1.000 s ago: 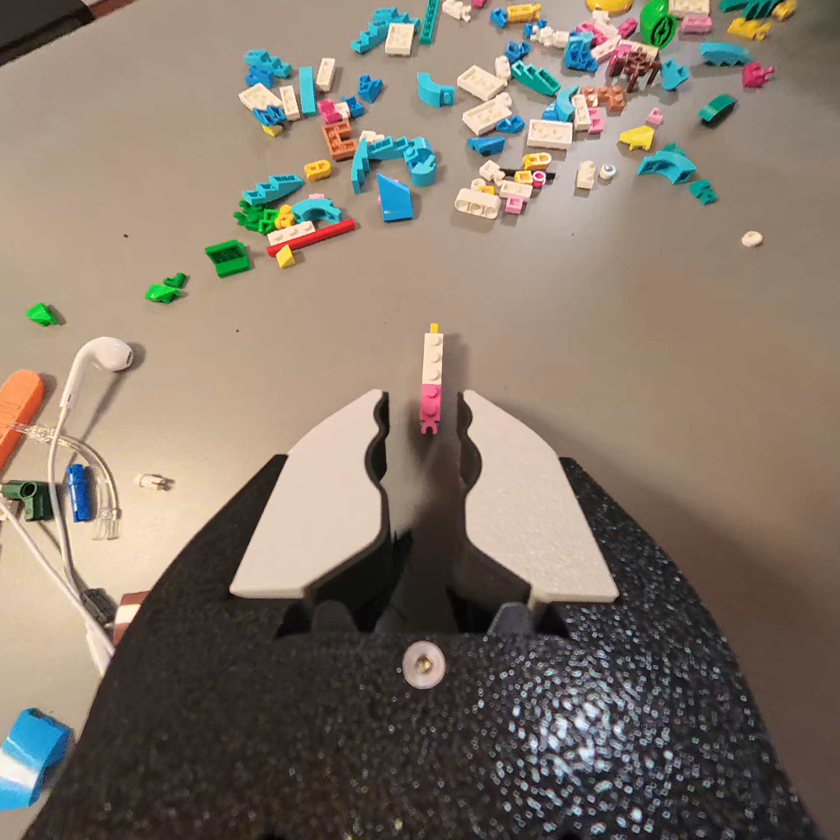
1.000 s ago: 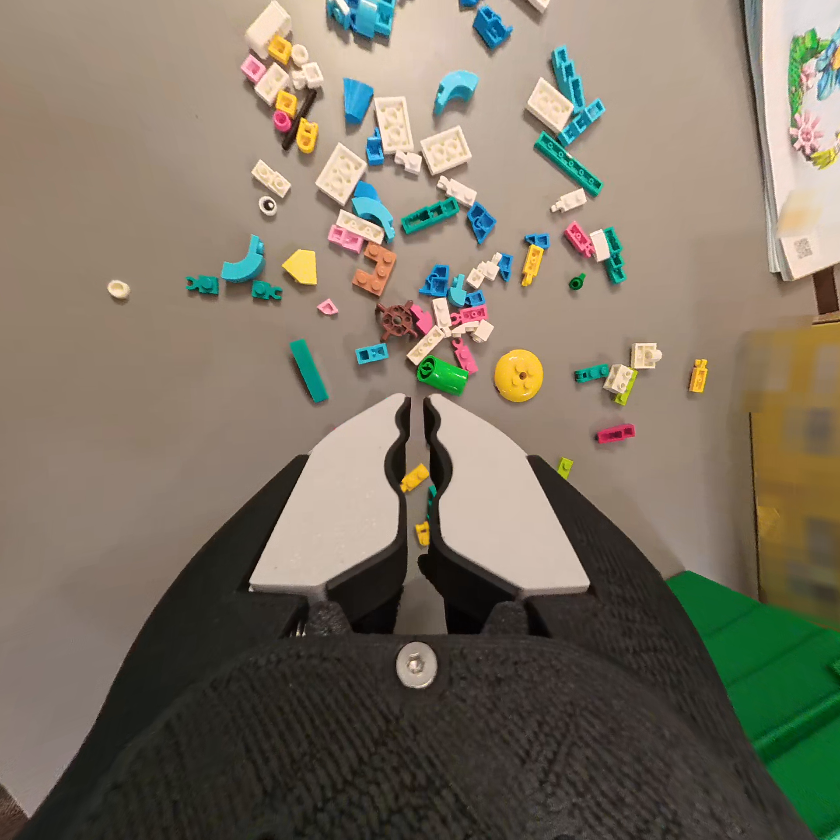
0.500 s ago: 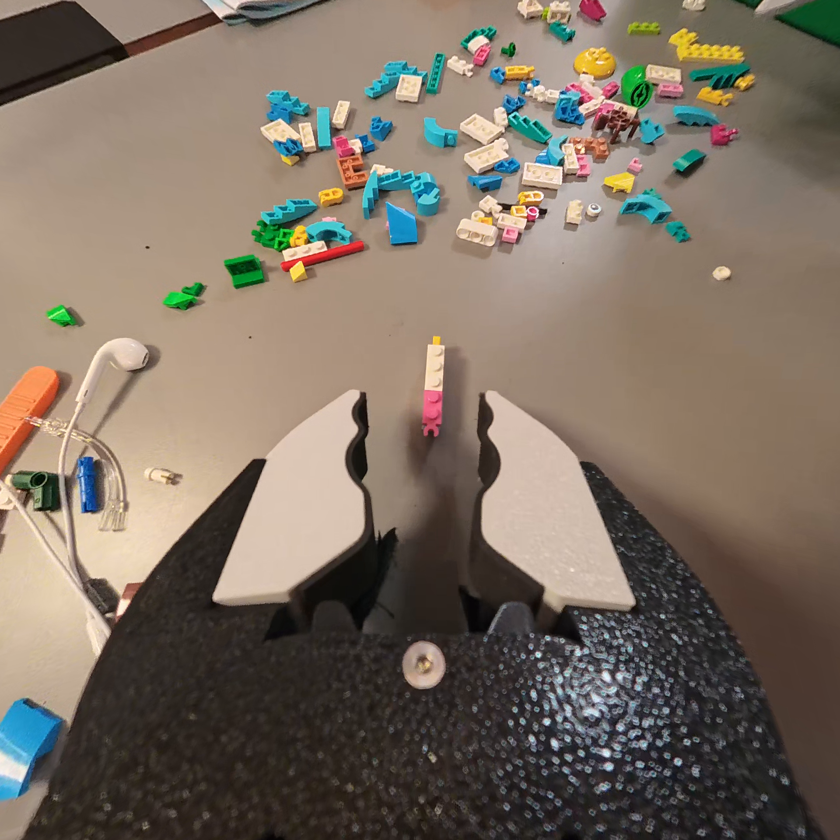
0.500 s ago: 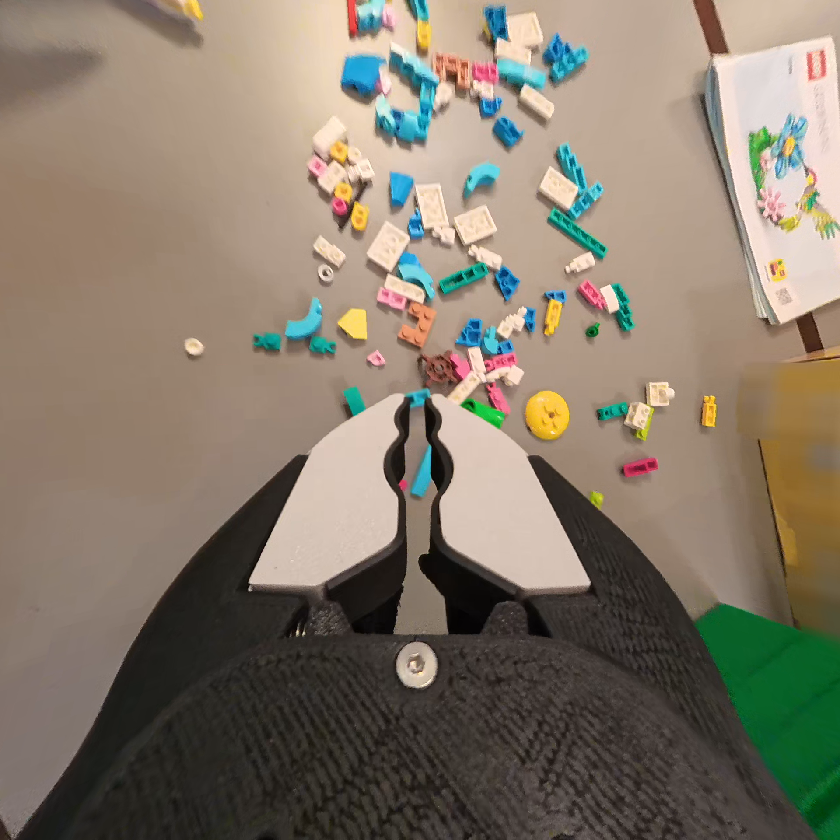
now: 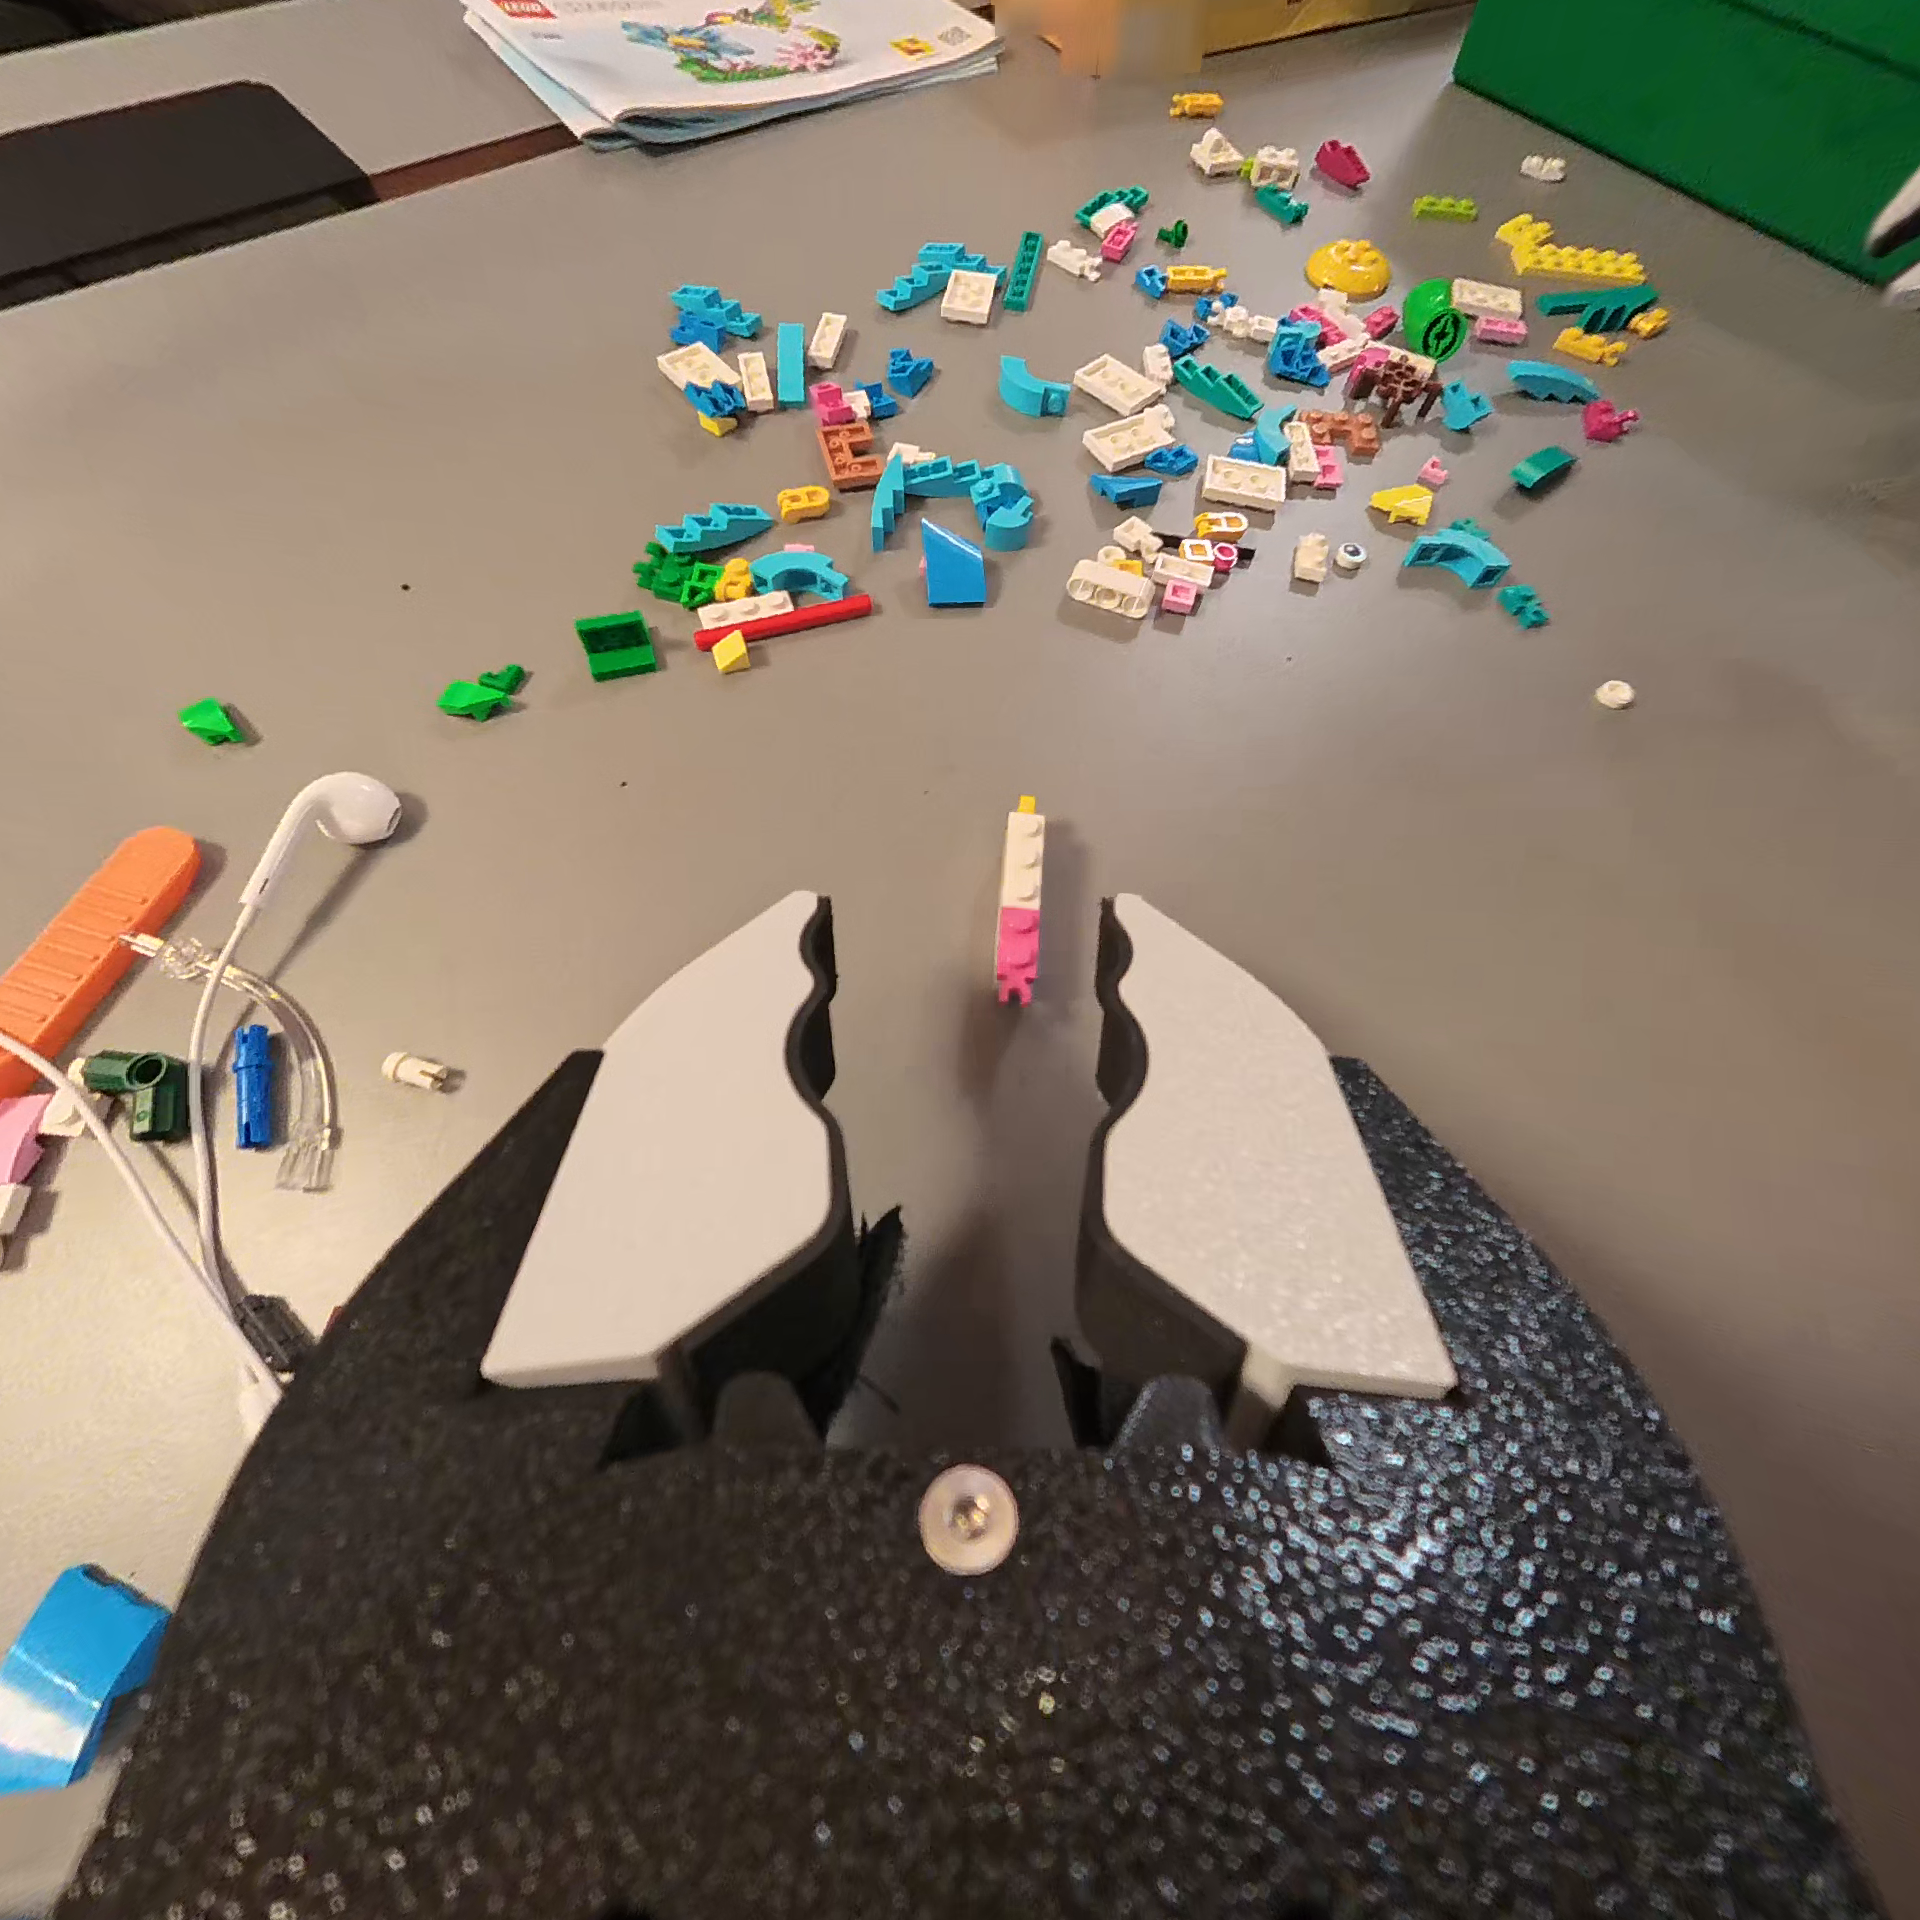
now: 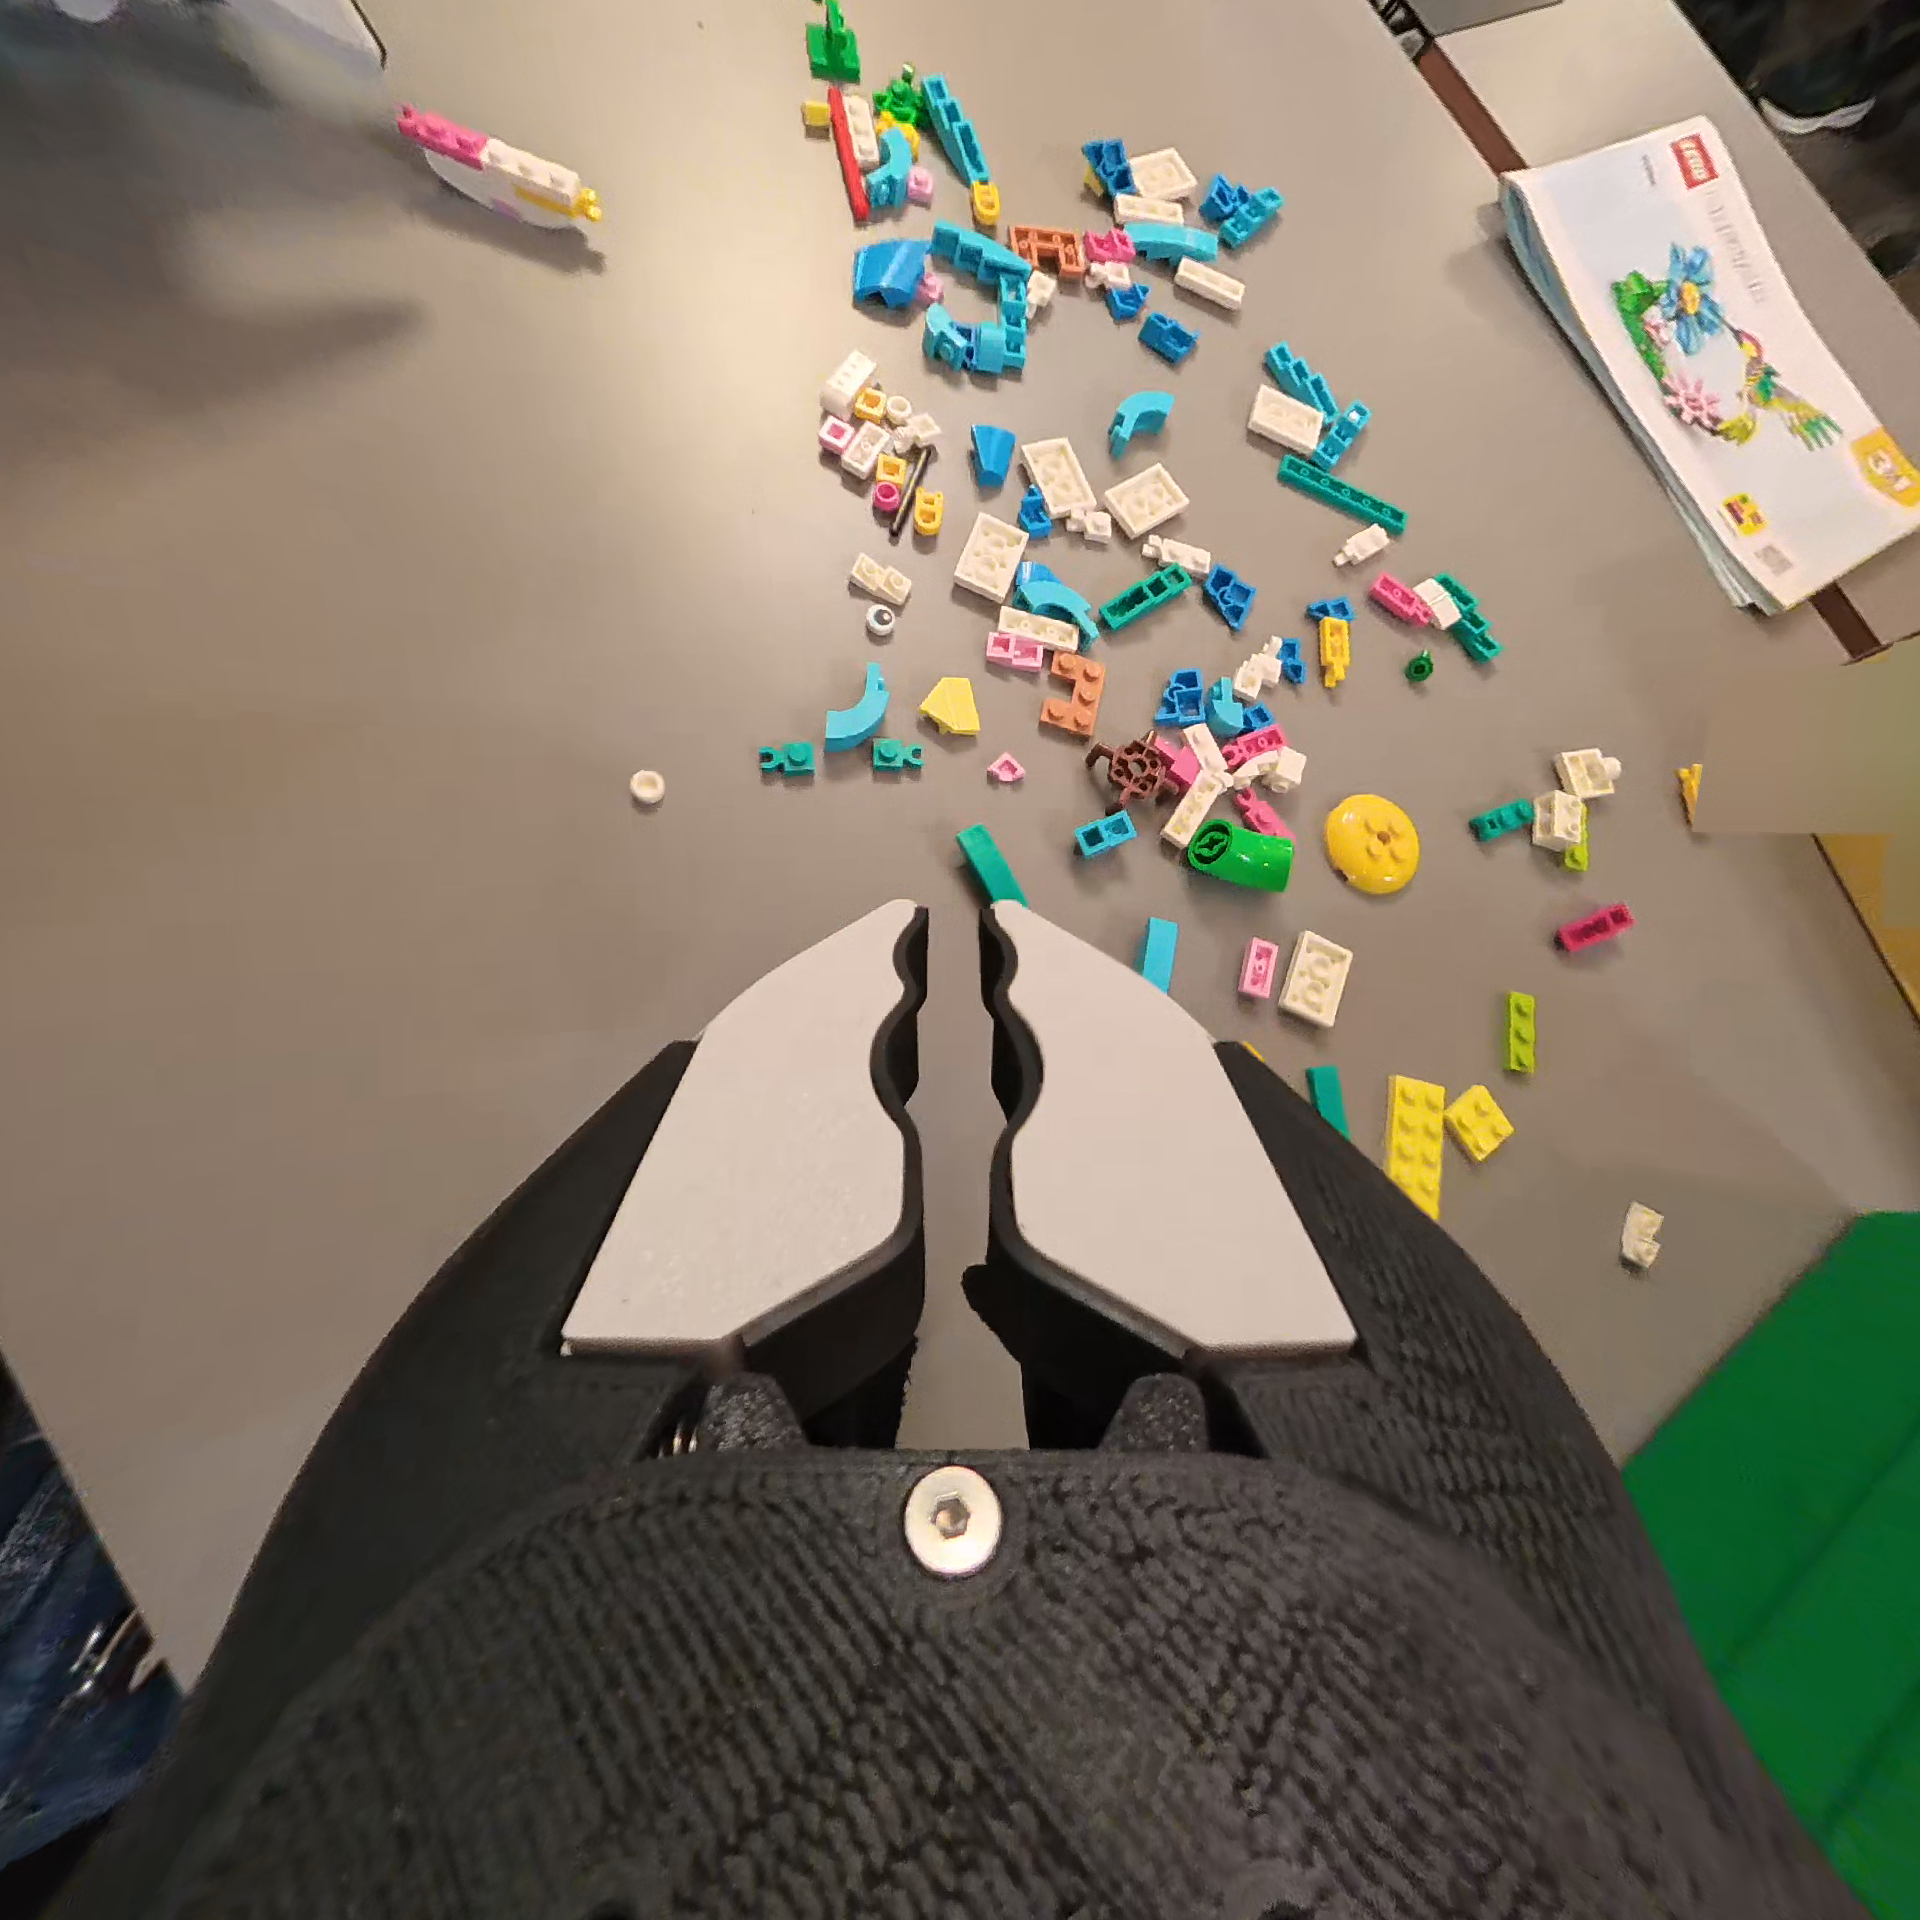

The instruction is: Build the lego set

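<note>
Left gripper (image 5: 966,925) opened wide and empty; sub-assembly (image 5: 1020,894) released onto the table (image 5: 1455,935).

Over the last 1 s the jaws have been spread and drawn back, so the pink-and-white sub-assembly is judged set down, lying between the tips. The right gripper (image 6: 954,914) is held nearly closed, with nothing gripped, and has been raised above the loose bricks (image 6: 1060,488). An earbud (image 5: 353,810) and cable are noted left; the booklet (image 6: 1704,353) lies beyond.
</note>
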A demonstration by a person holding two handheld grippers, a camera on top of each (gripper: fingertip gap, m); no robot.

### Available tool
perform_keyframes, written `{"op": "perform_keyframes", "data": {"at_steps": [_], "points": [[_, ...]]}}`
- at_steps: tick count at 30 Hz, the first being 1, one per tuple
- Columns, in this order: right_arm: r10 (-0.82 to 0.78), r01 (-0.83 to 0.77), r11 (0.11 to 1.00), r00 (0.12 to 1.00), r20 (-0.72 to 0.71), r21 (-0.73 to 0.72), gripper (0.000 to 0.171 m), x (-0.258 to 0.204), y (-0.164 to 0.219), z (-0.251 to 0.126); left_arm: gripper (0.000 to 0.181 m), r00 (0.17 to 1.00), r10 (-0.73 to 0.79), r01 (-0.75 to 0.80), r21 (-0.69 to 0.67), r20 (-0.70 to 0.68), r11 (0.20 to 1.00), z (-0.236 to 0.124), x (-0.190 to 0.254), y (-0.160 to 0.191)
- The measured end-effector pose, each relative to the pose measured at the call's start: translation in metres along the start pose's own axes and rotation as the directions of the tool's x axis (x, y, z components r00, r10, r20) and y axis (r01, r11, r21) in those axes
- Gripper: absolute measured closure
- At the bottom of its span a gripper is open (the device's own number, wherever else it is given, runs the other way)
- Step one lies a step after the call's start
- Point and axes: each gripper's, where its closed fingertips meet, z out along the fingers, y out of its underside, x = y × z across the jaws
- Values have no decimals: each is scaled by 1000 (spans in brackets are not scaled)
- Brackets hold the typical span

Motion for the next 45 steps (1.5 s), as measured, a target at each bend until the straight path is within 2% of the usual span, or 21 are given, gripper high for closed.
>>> {"op": "perform_keyframes", "data": {"at_steps": [8, 13, 17, 21, 24, 27, 29, 31, 35, 45], "points": [[26, -26, 1000, 999, -42, 5, 160, -1, 13, -7, 128, 999, 19, -20, 19, 34, 1000, -6, -1, -7], [60, -67, 995, 994, -96, -72, 156, 36, 26, -17, 124, 999, 34, -33, -13, 41, 999, -5, -2, -1], [153, -165, 982, 980, -128, -87, 155, 73, -1, -18, 125, 997, 44, -44, -10, 56, 999, -5, -4, -1], [291, -292, 916, 956, -45, -274, 153, 100, 2, 0, 126, 997, 55, -53, -31, 63, 998, -1, -5, 3], [352, -358, 835, 931, -95, -418, 154, 131, 24, 16, 127, 997, 54, -51, -44, 62, 998, 1, -6, 6], [404, -417, 772, 905, -137, -479, 157, 157, 40, 34, 127, 997, 56, -53, -47, 59, 997, 2, -6, 7], [385, -386, 750, 915, -121, -537, 159, 163, 52, 47, 128, 997, 62, -59, -53, 55, 997, 3, -4, 9], [294, -289, 726, 951, -98, -624, 160, 169, 69, 54, 127, 996, 70, -67, -64, 48, 996, 4, -3, 10], [202, -114, 728, 978, 52, -676, 158, 162, 81, 63, 128, 996, 81, -80, -49, 27, 996, -3, -3, 7], [203, -99, 745, 976, 82, -660, 155, 174, 74, 63, 129, 998, 53, -54, -48, -17, 997, -10, -7, 12]]}}
